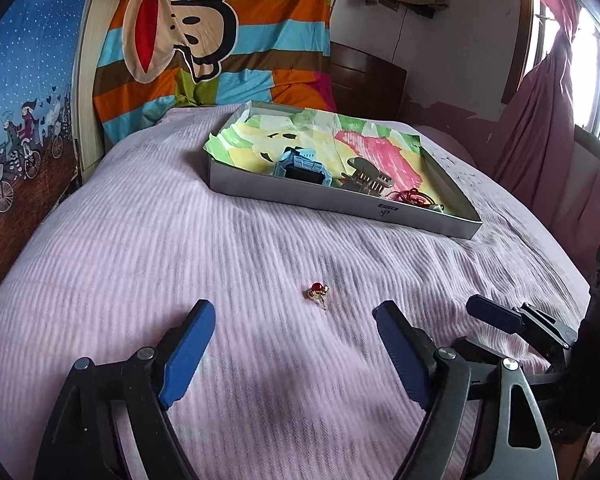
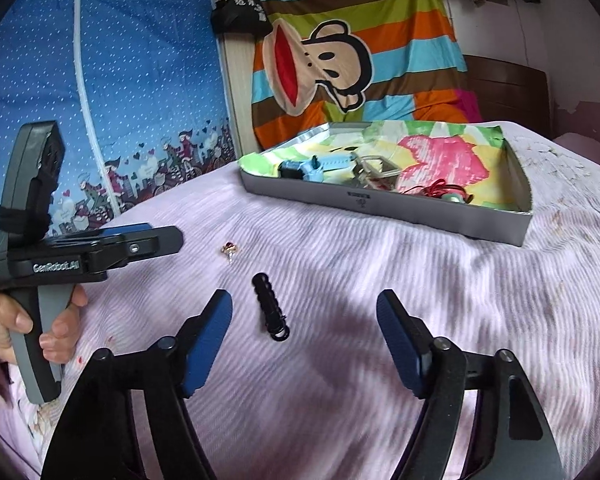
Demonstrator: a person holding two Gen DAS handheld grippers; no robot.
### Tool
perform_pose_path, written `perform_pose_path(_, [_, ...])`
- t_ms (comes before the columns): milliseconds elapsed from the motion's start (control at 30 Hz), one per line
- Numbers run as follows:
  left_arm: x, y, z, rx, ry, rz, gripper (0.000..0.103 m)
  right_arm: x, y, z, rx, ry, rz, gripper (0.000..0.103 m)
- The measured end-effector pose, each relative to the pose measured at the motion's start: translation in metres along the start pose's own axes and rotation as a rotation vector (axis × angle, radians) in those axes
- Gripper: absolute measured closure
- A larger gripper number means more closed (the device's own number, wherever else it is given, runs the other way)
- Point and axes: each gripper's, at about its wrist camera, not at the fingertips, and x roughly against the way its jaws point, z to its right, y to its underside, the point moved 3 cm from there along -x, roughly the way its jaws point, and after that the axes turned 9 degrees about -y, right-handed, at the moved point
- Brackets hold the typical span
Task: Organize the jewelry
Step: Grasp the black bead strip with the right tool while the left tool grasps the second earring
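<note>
A small gold ring with a red stone (image 1: 317,292) lies on the pink bedspread just ahead of my open, empty left gripper (image 1: 294,316); it also shows in the right wrist view (image 2: 229,249). A black hair clip (image 2: 269,306) lies between the fingers of my open, empty right gripper (image 2: 305,304), a little ahead of them. A shallow grey box (image 1: 300,192) at the back holds a blue watch (image 1: 304,164), a beige claw clip (image 1: 366,178) and a red cord piece (image 1: 412,196).
The box (image 2: 420,216) is lined with colourful paper. A striped monkey-print cloth (image 1: 204,40) hangs behind the bed. A pink curtain (image 1: 540,128) and window are on the right. The left gripper body (image 2: 80,256) sits left of the ring in the right wrist view.
</note>
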Motion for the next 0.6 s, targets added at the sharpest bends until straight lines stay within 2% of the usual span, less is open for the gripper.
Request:
perform_pose_path(33, [-0.002, 0.0, 0.001, -0.001, 0.006, -0.009, 0.028, -0.002, 0.0, -0.002, 0.008, -0.008, -0.008, 0.044])
perform_pose_path(233, [-0.012, 0.0, 0.006, -0.006, 0.027, -0.032, 0.04, -0.014, 0.003, -0.013, 0.055, -0.018, -0.067, 0.061])
perform_pose_path(600, [-0.03, -0.005, 0.011, 0.004, 0.042, -0.059, 0.052, -0.035, 0.008, -0.018, 0.087, 0.0, -0.174, 0.078])
